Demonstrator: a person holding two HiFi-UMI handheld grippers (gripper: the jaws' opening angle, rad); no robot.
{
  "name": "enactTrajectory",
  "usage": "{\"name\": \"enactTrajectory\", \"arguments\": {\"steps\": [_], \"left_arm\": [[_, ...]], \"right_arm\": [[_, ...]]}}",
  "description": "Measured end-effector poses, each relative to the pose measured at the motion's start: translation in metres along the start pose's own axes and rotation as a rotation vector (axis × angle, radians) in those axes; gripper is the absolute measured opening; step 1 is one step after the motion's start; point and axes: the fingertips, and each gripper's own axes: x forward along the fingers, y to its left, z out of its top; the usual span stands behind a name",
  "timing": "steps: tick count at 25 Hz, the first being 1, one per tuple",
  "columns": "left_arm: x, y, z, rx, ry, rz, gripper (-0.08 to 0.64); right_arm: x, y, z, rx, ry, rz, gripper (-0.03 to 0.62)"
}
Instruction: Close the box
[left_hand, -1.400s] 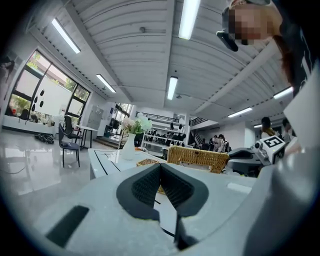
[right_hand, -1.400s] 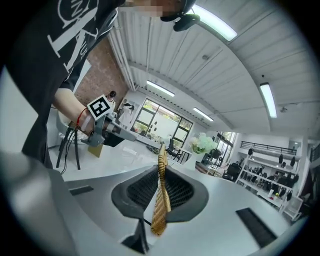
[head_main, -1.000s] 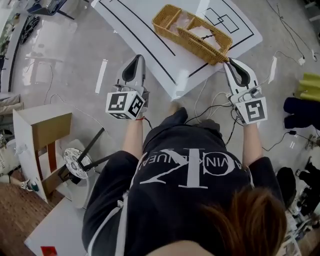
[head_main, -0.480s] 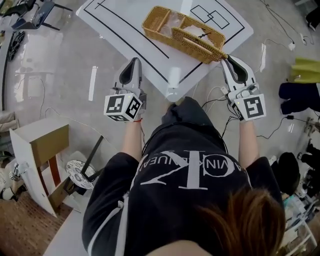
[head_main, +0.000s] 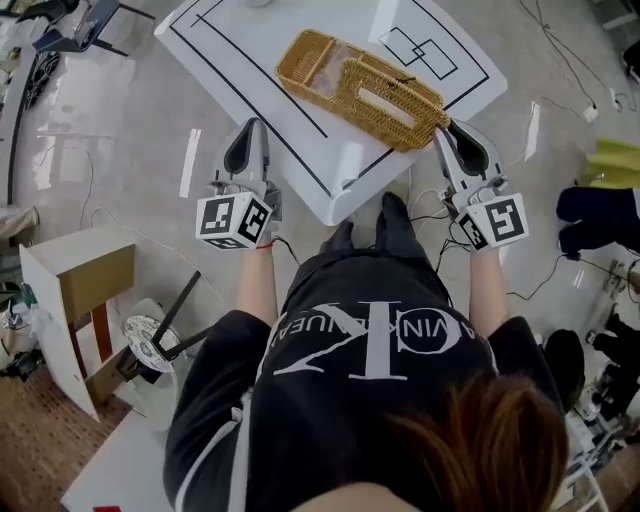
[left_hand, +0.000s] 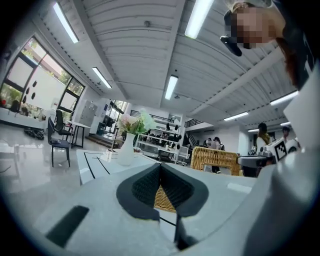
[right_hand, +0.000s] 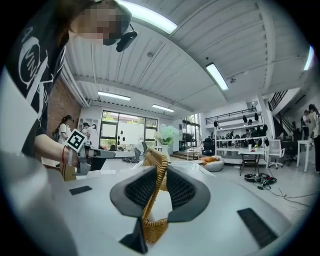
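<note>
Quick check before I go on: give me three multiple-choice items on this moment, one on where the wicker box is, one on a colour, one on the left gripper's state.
1. Where does the wicker box stand?
A on the floor; B on the table; C on a chair.
2. What colour is the table top?
A white; B green; C dark wood.
3. How do the fingers of the left gripper stand?
A wide apart; B clamped on the box; C together, nothing between them.

Answers: 1 B, the head view shows the box resting on the table top. 2 A, the top is plainly white. 3 C, the left gripper view shows the fingers meeting with nothing held.
</note>
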Motion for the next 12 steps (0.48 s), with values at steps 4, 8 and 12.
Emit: {"name": "enactTrajectory", "arguments": {"steps": [4, 8, 12], "left_arm": [[0.019, -0.013, 0.004, -0.02, -0.014, 0.043, 0.008], [0.033, -0.028, -0.002, -0.018, 0.005, 0.065, 0.008], [0.041, -0.028, -0.003, -0.021, 0.019, 0.104, 0.008]], "right_arm": [[0.009, -0.02, -0.008, 0.067, 0.01, 0.062, 0.073], [0.019, -0.037, -0.018, 0.151, 0.016, 0.13, 0.083], [0.025, -0.048, -0.023, 0.227, 0.011, 0.178, 0.087]]}}
